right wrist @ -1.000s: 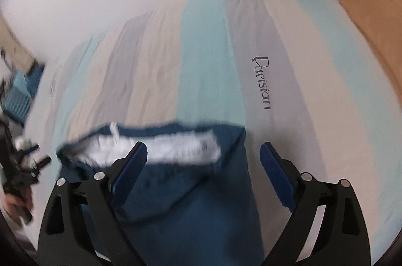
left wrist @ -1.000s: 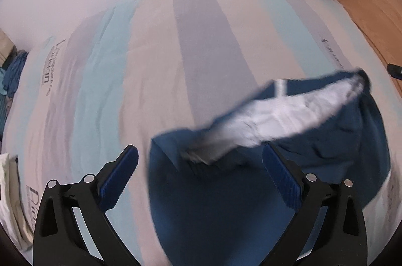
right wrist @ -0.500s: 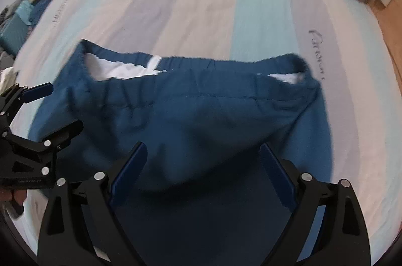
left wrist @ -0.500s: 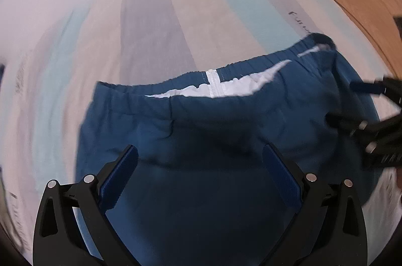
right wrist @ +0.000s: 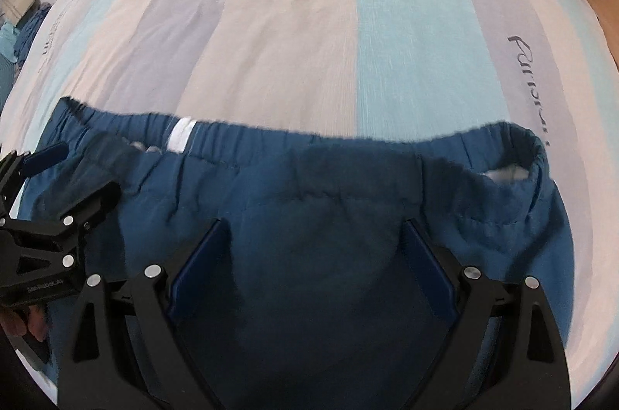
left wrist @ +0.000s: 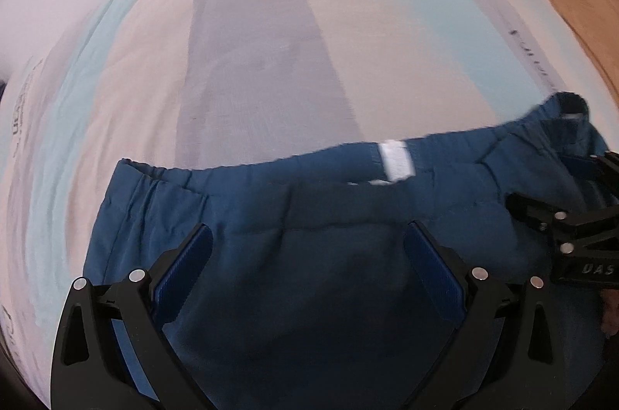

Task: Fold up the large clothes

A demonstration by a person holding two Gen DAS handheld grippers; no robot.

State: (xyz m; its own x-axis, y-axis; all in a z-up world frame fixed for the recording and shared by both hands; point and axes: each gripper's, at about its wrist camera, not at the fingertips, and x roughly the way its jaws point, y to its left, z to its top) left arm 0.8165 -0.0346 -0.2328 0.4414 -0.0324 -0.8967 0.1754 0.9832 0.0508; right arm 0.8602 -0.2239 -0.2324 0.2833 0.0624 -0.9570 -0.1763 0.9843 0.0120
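Blue trousers [left wrist: 329, 274] lie spread on the bed [left wrist: 251, 69], waistband at twelve o'clock in both wrist views and the rest running down toward six o'clock under the tools. The cloth looks like thin woven fabric; the waistband [right wrist: 309, 139] is elasticated and puckered, with a white label [left wrist: 396, 160] sewn inside and a pale lining showing at the three o'clock corner of the right view. A pocket seam runs near nine o'clock in the left view.

The left gripper [left wrist: 309, 266] hangs over the garment with its jaws wide apart, holding nothing; the right gripper [right wrist: 317, 255] does the same, its blue ribbed pads [right wrist: 201, 266] on either side of bare cloth. Each tool shows at the edge of the other's view.

The step in hand seems to be settling the trousers flat before a fold. Doing it well likely means pinching each waistband corner through both layers, pulling the band taut to clear the puckers, then carrying it evenly.

The bed's sheet is striped in grey, cream and aqua, with printed lettering [right wrist: 530, 73] at three o'clock.
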